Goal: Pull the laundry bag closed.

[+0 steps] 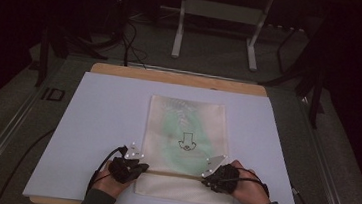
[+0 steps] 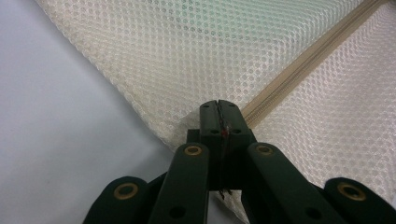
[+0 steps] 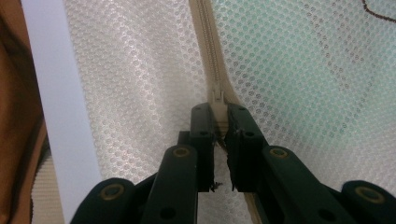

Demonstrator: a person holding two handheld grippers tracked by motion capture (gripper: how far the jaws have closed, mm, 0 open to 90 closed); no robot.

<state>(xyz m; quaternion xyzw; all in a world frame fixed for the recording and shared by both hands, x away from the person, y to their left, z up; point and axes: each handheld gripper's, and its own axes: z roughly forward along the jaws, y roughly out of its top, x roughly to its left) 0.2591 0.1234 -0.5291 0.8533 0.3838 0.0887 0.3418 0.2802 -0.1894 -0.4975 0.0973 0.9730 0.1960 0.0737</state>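
Observation:
A cream mesh pouch point(image 1: 188, 113) lies flat on the white board point(image 1: 101, 124), with a pale green item inside bearing a dark outline drawing point(image 1: 185, 142). A beige zipper point(image 1: 174, 174) runs across the pouch near its front end. My left gripper point(image 1: 143, 167) is at the zipper's left end; in the left gripper view its jaws point(image 2: 218, 103) are shut on the pouch's edge beside the zipper point(image 2: 303, 63). My right gripper point(image 1: 205, 179) is at the zipper's right end; in the right gripper view it point(image 3: 219, 112) is shut on the zipper slider point(image 3: 217, 95).
The board rests on a wooden table point(image 1: 179, 77) whose far edge shows. Beyond it stand the white legs of a metal frame point(image 1: 177, 41) and dark cables point(image 1: 129, 47) on the floor. Metal rails point(image 1: 10, 131) flank the table.

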